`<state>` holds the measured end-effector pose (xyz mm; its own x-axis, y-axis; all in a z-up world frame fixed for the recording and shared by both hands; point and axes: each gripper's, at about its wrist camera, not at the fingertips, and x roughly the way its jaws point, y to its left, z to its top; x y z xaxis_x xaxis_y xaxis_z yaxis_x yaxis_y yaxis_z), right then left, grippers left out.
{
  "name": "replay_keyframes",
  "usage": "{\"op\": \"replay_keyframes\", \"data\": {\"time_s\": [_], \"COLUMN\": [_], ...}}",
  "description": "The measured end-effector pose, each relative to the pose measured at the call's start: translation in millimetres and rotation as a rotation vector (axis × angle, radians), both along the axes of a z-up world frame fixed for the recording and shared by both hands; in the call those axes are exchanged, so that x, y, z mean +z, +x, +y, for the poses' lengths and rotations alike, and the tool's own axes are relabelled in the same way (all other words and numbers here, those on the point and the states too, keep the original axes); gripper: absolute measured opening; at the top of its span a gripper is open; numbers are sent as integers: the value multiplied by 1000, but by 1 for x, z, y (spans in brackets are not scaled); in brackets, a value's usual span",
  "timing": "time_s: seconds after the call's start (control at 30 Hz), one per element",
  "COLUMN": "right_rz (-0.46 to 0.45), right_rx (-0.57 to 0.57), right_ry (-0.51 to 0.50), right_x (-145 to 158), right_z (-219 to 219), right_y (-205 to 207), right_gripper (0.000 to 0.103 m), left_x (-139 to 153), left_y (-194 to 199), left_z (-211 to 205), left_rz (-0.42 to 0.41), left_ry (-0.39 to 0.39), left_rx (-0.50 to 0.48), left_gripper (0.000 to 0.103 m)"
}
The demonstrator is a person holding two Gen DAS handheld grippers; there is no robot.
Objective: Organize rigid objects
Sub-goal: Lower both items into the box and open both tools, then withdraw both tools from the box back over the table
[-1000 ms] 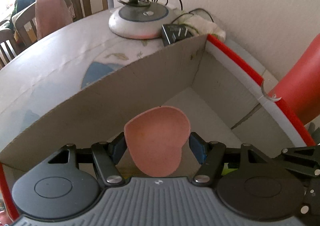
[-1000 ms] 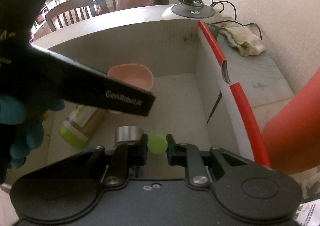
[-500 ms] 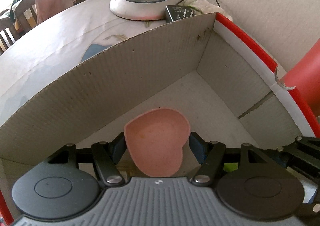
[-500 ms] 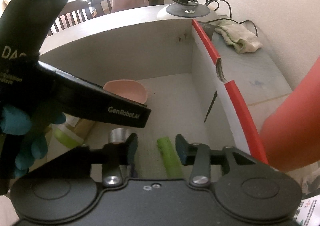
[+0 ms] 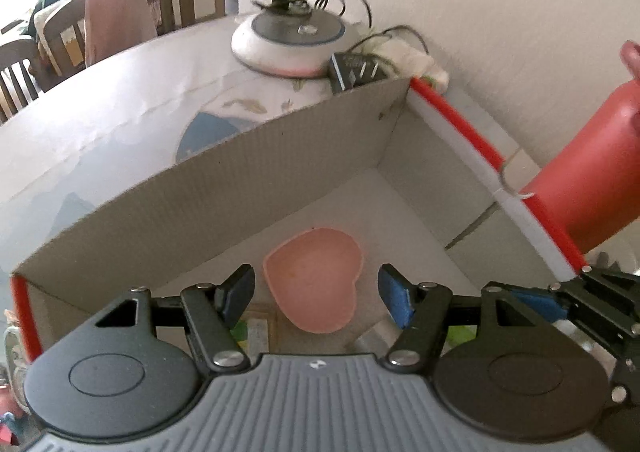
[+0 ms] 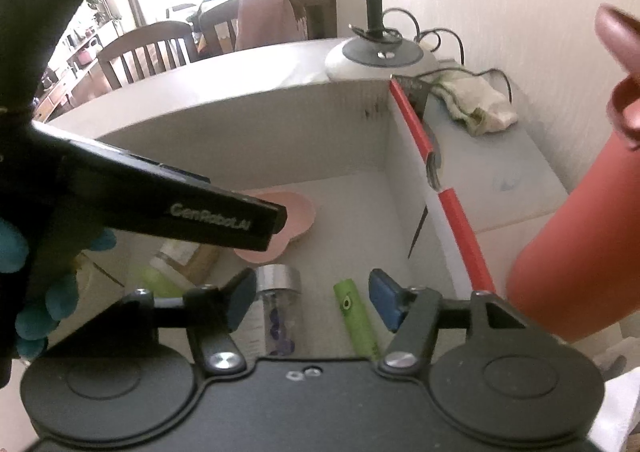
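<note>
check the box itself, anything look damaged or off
Yes: the cardboard box's red-edged right wall is torn partway along its top edge, where the red strip breaks and a bit curls outward. Dark specks mark the inside far corner. The pink heart dish and green tube inside look intact.

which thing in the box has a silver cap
The clear vial with purple bits inside, lying beside the green tube.
</note>
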<state>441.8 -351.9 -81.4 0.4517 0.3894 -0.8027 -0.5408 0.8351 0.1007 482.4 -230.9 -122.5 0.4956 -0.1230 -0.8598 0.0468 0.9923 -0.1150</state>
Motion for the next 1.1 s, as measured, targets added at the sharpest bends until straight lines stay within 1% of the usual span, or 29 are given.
{"op": "replay_keyframes", "data": {"time_s": [0.17, 0.23, 0.33, 0.5, 0.63, 0.77, 0.87, 1.1], "right_rz": [-29, -36, -48, -70, -77, -95, -91, -85], "right_rx": [12, 11, 24, 47, 69, 104, 114, 153], "right_ry": [16, 25, 35, 54, 80, 89, 100, 126], "right_x": [14, 19, 26, 37, 45, 52, 56, 63], "right_z": [-3, -4, -4, -3, -2, 5, 12, 33], "right_y": [-8, -12, -18, -31, -43, -56, -65, -93], "right_gripper": [64, 67, 69, 74, 75, 77, 78, 81], "left_x": [18, 24, 32, 49, 64, 77, 86, 97], "left_y": [-14, -21, -32, -53, -75, -98, -115, -153], "left_z": [3, 5, 8, 15, 22, 32, 39, 60], "left_rz": [-40, -55, -77, -117, -152, -187, -211, -228], "left_ry": [-14, -21, -24, -39, -52, -63, -65, -66], "left_rx": [-1, -2, 0, 13, 26, 48, 57, 75], "left_gripper": [68, 68, 68, 68, 68, 68, 68, 68]}}
